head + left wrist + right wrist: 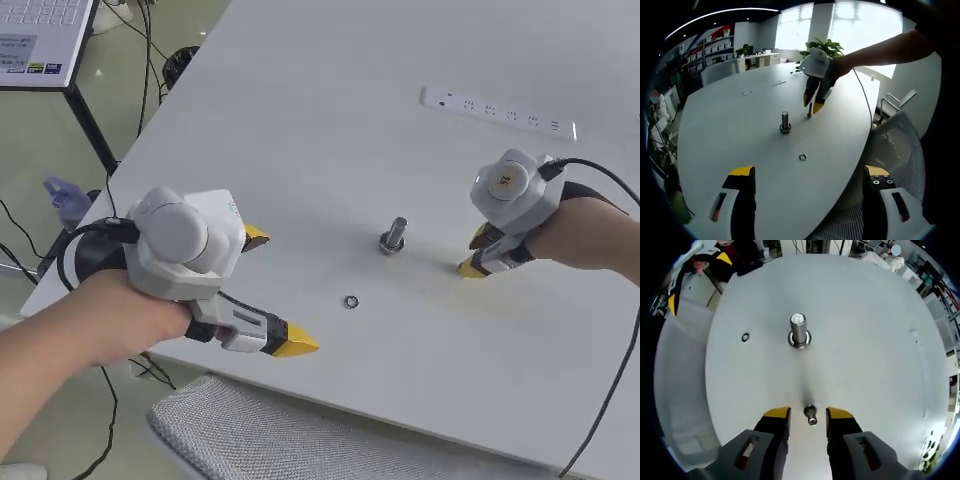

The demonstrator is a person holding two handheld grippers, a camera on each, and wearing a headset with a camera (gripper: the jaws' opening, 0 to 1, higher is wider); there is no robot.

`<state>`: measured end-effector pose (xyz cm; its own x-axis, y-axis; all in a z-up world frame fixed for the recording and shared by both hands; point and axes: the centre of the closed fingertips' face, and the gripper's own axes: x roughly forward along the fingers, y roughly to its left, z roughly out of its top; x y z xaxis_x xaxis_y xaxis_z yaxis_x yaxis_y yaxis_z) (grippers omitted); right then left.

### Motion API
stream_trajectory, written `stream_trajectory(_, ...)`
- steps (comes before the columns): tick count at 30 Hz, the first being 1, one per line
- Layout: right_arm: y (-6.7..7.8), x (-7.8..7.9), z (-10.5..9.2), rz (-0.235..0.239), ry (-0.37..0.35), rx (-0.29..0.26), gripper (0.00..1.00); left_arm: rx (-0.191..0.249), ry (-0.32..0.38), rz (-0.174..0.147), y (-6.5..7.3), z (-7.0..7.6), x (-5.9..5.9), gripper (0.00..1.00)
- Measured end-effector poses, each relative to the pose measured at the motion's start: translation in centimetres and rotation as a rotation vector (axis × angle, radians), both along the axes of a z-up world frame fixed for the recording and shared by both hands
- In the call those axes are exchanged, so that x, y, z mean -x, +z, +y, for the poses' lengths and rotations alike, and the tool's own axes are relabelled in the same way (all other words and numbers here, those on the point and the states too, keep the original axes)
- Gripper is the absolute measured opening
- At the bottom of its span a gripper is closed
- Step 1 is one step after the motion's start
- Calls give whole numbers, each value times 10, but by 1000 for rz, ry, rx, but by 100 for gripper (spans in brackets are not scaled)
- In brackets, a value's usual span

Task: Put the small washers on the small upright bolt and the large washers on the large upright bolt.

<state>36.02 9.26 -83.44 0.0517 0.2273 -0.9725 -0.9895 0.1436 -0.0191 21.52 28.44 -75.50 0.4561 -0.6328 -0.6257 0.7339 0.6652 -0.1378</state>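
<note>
White table (330, 120) holds a large bolt (393, 236), with a washer (351, 301) near it. Left gripper (280, 290) is open. Right gripper (476, 252) is open astride a small bolt (811, 416).

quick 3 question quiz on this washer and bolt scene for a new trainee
1. True or false: the left gripper is open and holds nothing.
2. What stands between the jaws of the right gripper? A) the large bolt B) the small bolt C) the power strip
3. Fill in: the loose washer lies flat on the table, nearer the ___ gripper.

Key: 1 true; 2 B; 3 left.
</note>
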Motion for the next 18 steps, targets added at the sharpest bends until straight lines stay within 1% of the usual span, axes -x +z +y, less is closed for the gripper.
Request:
stream_trajectory(3, 8, 1, 1, -3, -6, -2, 30, -2, 0, 6, 0, 0, 1, 89)
stream_trajectory(4, 12, 1, 1, -12, -2, -1, 30, -5, -1, 9, 0, 0, 2, 89)
stream_trajectory(5, 15, 1, 2, -15, -1, -2, 30, -10, -8, -3, 1, 0, 2, 90)
stream_trajectory(7, 20, 1, 3, -16, -7, -6, 30, -2, -7, 0, 4, 0, 3, 89)
stream_trajectory(8, 22, 1, 3, -17, -9, -4, 31, 0, -8, 1, 5, 0, 3, 89)
stream_trajectory(10, 26, 2, 4, -19, -10, -3, 31, -3, -10, -11, 9, 1, 3, 89)
stream_trajectory(12, 30, 3, 4, -22, -12, -2, 31, 0, -10, -10, 11, 1, 4, 89)
stream_trajectory(13, 29, 1, 4, -24, -12, -2, 31, -2, -10, -9, 11, 2, 4, 89)
stream_trajectory(14, 31, 1, 5, -28, -12, -5, 31, -12, -18, -21, 12, 2, 5, 89)
stream_trajectory(15, 33, 1, 6, -29, -15, -6, 31, -17, -19, -22, 12, 3, 5, 89)
stream_trajectory(18, 36, 7, 7, -26, -18, -4, 31, -14, -14, -15, 12, 5, 7, 89)
